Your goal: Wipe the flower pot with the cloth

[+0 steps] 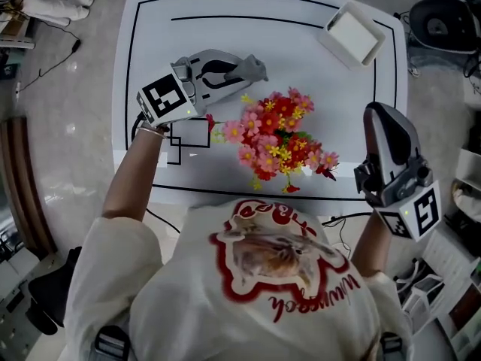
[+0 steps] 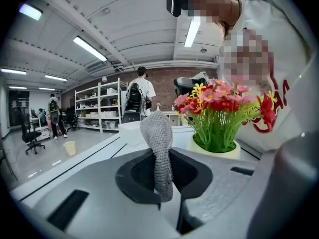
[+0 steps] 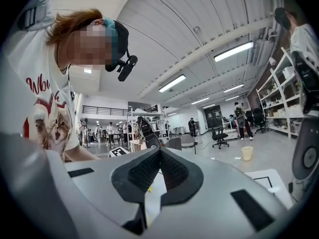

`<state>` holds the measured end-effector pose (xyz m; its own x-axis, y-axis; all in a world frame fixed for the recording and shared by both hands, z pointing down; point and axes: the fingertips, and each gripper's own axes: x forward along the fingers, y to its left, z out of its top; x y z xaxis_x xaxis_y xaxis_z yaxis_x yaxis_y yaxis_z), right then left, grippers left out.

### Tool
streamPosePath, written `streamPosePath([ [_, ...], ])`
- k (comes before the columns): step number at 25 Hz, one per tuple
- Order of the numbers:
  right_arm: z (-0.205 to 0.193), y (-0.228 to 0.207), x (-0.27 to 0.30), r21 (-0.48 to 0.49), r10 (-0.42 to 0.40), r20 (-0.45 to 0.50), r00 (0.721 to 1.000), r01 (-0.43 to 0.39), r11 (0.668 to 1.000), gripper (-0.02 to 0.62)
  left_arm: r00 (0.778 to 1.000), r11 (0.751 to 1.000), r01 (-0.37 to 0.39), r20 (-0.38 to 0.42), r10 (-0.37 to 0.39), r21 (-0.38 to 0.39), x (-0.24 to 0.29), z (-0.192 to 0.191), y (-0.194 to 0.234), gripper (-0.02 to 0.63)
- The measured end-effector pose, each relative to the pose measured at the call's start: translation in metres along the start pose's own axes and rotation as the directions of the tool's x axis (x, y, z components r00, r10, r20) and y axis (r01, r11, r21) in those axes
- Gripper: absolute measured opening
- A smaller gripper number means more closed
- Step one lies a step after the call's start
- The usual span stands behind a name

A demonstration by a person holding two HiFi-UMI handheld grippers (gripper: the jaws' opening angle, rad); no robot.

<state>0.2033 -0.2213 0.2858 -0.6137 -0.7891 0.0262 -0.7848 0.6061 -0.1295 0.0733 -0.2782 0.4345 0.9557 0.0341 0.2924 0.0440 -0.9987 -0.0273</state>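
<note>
Left tongs (image 2: 163, 156): clenched on a grey knit cloth (image 2: 156, 133), over the left half of the desk (image 1: 225, 21).
Cloth: pinched between the pads, its free end sticking up past the tips; near the pot (image 2: 214, 149) but apart from it.
Right tongs (image 3: 159, 156): clenched tip to tip, nothing between them; at the desk's right front edge, apart from the flowers (image 1: 278, 138).
Pot: cream, upright on the desk, between the two tongs; hidden under the blooms in the head view.
Flowers: red, pink and yellow on green stems, filling the pot.
Desk: white, marked with black lines.
Box (image 1: 352, 34): white, at the far right corner, well apart from the pot.
</note>
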Motion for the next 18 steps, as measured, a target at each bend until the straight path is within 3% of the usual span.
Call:
streamPosePath([
  [4, -0.005, -0.004, 0.011, 0.017, 0.022, 0.005, 1.000, -0.022, 1.000, -0.002, 0.997, 0.997, 0.073, -0.038, -0.073, -0.002, 0.013, -0.009, -0.008, 0.041],
  [9, -0.013, -0.008, 0.017, 0.033, 0.018, -0.011, 1.000, -0.018, 0.999, -0.002, 0.993, 0.996, 0.089, -0.079, -0.089, 0.001, 0.025, -0.016, -0.010, 0.041],
  [18, -0.015, -0.015, 0.021, 0.070, 0.000, -0.002, 1.000, 0.000, 0.998, -0.002, 0.972, 0.980, 0.176, -0.175, -0.159, 0.088, 0.041, -0.029, -0.029, 0.041],
])
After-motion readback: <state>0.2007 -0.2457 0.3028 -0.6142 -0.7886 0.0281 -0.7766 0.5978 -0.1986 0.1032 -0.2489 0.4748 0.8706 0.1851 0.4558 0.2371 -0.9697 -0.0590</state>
